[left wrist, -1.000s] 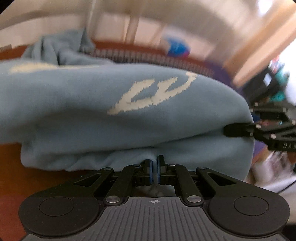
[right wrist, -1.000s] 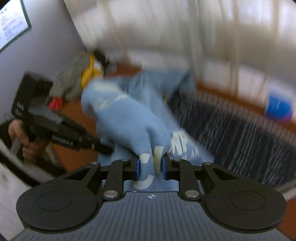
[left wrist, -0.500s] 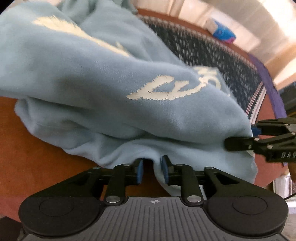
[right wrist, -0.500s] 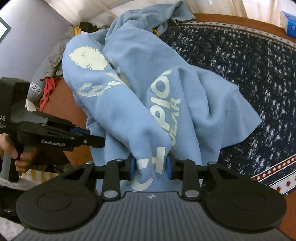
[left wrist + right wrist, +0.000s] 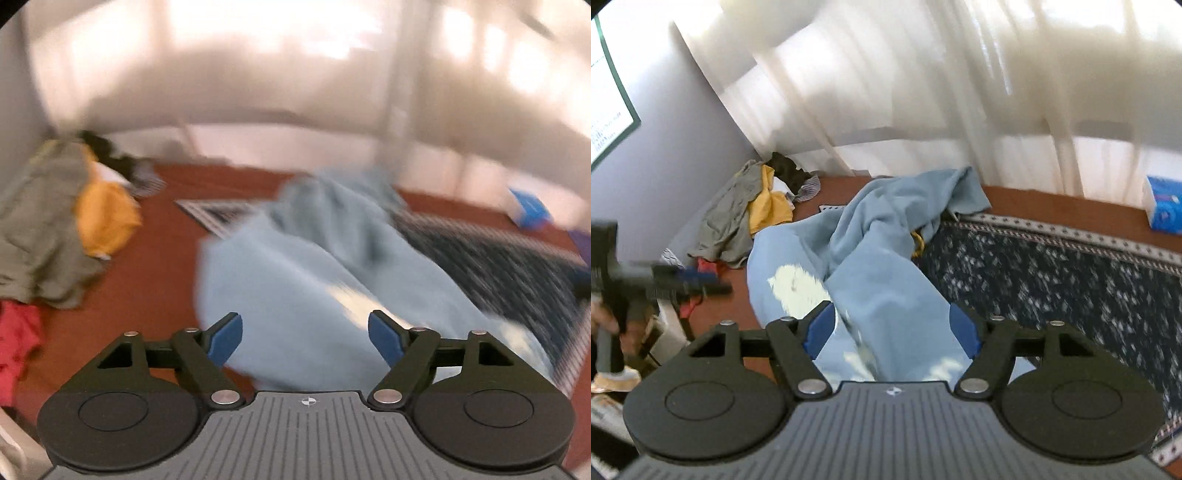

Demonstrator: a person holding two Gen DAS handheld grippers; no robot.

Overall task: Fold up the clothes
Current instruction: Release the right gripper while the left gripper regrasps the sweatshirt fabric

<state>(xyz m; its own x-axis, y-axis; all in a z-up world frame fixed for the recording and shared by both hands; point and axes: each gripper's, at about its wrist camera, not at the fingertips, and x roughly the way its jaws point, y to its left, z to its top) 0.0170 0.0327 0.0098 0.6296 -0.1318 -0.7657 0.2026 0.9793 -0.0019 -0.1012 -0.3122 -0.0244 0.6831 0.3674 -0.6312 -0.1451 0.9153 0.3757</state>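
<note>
Two grippers over one light blue sweatshirt (image 5: 886, 258). Left gripper (image 5: 306, 338): blue pads spread wide, jaws just been opening, cloth below and beyond them, pressed by neither pad. Right gripper (image 5: 892, 328): pads likewise apart, jaws just been opening, a fold of the sweatshirt lying between them with no pinch visible. Sweatshirt heaped loosely, partly on the brown table (image 5: 1052, 201), partly over the dark patterned mat (image 5: 1071, 273); pale lettering facing up near the right gripper. Pile of other clothes (image 5: 738, 218), grey and yellow with some red, at the far left corner of the table, well apart from the sweatshirt. Blue tissue box (image 5: 1163, 205) at the right edge, white curtains (image 5: 923, 92) behind. Left-wrist view heavily blurred.
</note>
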